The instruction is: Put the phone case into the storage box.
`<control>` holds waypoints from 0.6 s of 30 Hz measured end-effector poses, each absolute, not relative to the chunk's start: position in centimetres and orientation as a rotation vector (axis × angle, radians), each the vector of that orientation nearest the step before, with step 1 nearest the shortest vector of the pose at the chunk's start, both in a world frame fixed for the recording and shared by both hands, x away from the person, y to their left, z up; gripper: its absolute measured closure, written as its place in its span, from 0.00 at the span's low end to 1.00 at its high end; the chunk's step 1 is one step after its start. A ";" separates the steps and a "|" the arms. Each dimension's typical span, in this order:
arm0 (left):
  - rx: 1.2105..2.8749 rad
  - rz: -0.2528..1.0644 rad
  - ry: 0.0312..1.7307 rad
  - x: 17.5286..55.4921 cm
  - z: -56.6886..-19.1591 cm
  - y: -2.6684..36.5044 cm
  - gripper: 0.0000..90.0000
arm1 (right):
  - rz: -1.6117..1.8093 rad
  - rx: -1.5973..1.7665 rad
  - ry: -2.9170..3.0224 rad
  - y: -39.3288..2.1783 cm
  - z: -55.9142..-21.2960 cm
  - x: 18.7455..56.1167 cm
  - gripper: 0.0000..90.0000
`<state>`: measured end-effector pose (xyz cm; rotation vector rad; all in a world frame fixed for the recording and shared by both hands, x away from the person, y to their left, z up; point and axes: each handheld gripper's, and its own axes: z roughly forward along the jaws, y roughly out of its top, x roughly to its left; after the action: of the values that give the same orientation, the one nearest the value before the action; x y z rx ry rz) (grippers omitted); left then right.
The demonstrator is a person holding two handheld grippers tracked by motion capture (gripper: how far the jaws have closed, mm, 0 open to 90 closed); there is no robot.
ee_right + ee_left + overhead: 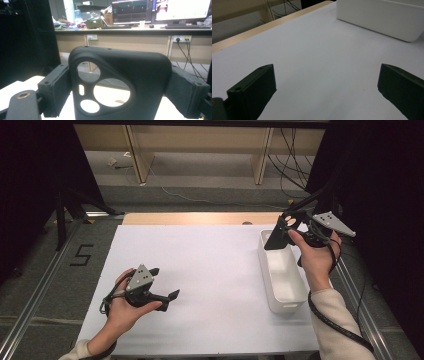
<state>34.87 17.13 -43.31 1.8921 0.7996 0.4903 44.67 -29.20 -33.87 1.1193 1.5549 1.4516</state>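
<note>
White counter (210, 270) is seen under both claws. Black phone case (120, 85) is clamped upright in right claw (280, 232) over the white bin (282, 285) — left claw (167, 285) is held wide open w/ nothing between, near the counter's front.

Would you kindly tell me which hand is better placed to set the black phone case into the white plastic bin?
Right: the right gripper already grips the black phone case above the white plastic bin.

Quick headcount of what's on the desk

Two claws are counted, a left claw (166, 296) and a right claw (283, 234); one black phone case (120, 85) with three cutouts, one white bin (282, 275), and one white sheet (200, 270) laid over one desk (200, 218).
</note>
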 end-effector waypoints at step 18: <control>1.890 0.490 0.803 34.9 -43.4 17.1 0.01 | 1.405 1.118 1.561 -29.5 -34.2 44.9 0.17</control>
<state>34.93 17.11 -43.35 1.8898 0.8030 0.4902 44.94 -29.52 -34.17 1.1178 1.5610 1.4051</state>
